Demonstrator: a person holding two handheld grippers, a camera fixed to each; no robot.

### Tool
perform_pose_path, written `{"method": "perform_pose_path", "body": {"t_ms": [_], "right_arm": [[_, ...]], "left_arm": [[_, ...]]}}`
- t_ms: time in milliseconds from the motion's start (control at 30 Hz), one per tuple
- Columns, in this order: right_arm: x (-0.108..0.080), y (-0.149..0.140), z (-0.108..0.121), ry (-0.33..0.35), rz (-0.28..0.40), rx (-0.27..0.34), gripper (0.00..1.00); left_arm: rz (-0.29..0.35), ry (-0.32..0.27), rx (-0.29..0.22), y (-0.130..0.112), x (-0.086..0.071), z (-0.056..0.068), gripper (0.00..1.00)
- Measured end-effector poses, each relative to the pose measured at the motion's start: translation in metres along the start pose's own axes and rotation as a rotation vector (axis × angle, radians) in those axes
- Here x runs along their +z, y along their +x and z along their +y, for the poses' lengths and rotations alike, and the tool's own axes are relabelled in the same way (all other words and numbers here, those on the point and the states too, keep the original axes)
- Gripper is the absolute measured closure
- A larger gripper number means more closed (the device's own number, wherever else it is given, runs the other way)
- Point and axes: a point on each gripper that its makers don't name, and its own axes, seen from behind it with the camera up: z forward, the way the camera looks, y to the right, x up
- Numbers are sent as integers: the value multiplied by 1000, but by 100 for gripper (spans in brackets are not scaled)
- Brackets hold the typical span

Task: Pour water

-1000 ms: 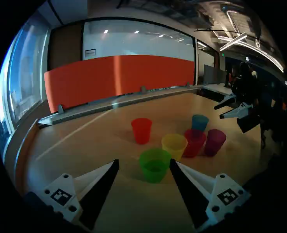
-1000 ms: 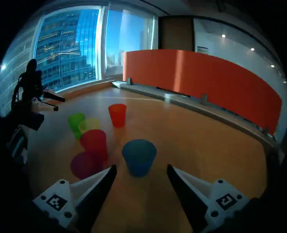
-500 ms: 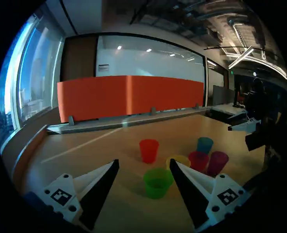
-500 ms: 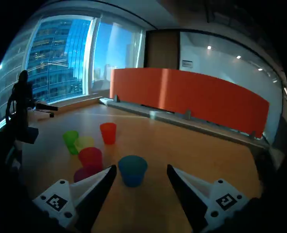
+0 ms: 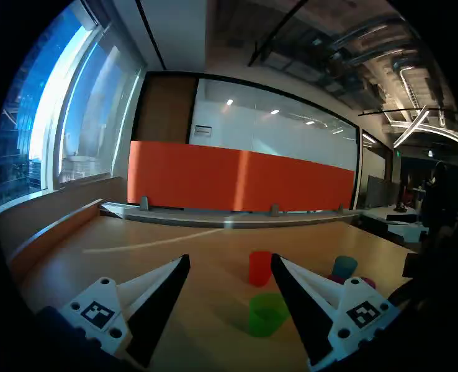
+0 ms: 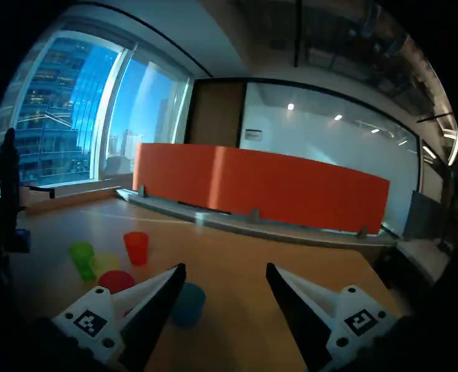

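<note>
My left gripper (image 5: 229,259) is open and holds nothing. Just beyond its fingertips a green cup (image 5: 267,314) stands on the wooden table (image 5: 136,260), partly behind the right finger. Farther off are an orange-red cup (image 5: 260,268) and a blue cup (image 5: 344,266). My right gripper (image 6: 224,268) is open too, with nothing between its fingers. A blue cup (image 6: 187,304) sits low beside its left finger. To the left stand a red cup (image 6: 116,280), a yellow cup (image 6: 103,261), a green cup (image 6: 81,257) and an orange-red cup (image 6: 136,247). All stand upright.
An orange partition (image 5: 241,183) with a grey rail runs along the table's far edge, and tall windows (image 6: 61,136) are off to one side. A person's dark shape (image 6: 5,180) stands at the far left of the right gripper view. Bare tabletop (image 6: 247,273) lies right of the cups.
Both cameras have tipped upward and pulled back, so the cups have slid low in both views and look smaller. Both grippers stayed open. No cup has moved.
</note>
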Motion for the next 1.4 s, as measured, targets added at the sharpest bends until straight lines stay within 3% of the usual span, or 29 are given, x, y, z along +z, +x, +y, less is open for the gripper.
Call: {"method": "perform_pose_path", "body": {"t_ms": [433, 700, 967, 1267, 1400], "right_arm": [[-5, 2, 14, -147, 84, 41, 0], [-9, 11, 15, -182, 130, 58, 0], [-6, 13, 8, -172, 136, 85, 0], [2, 6, 4, -147, 111, 93, 0], [5, 1, 10, -160, 95, 92, 0]], "left_arm": [[87, 45, 1, 16, -2, 0, 3], [124, 89, 7, 23, 0, -2, 3], [153, 170, 60, 28, -1, -11, 3], [141, 245, 116, 1, 5, -24, 3], [127, 255, 104, -15, 9, -27, 3]]}}
